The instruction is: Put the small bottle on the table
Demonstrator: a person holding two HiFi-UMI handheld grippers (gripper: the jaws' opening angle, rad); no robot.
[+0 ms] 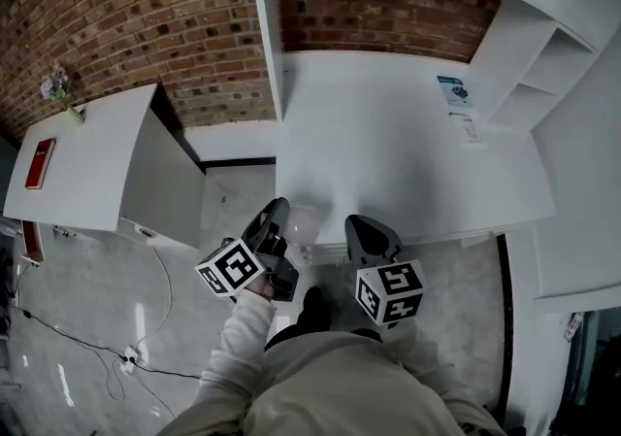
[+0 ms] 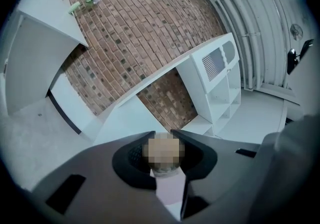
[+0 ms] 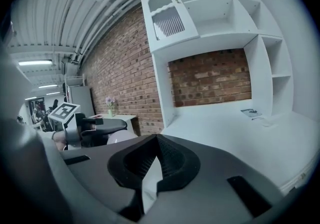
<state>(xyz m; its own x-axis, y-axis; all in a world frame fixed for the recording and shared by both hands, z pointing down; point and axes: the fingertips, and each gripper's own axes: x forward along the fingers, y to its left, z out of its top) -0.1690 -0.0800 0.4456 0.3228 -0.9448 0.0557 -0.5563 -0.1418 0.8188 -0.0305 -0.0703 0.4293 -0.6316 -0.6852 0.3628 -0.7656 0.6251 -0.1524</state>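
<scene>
A small pale pink bottle (image 1: 303,224) hangs just over the front edge of the white desk (image 1: 408,152), and my left gripper (image 1: 276,230) is shut on it. In the left gripper view the bottle's pink body (image 2: 170,189) sits between the two dark jaws of the left gripper (image 2: 162,133); a blurred patch covers its cap. My right gripper (image 1: 365,226) hovers beside it to the right at the same desk edge, shut with nothing in it. From the right gripper (image 3: 157,138) view, the bottle (image 3: 119,138) shows at the left under the left gripper's fingers (image 3: 102,125).
A leaflet (image 1: 454,92) lies at the desk's back right. White shelves (image 1: 572,65) rise on the right and a brick wall stands behind. A low white cabinet (image 1: 87,157) at the left carries a red book (image 1: 40,163) and flowers (image 1: 58,87). Cables (image 1: 126,356) run across the floor.
</scene>
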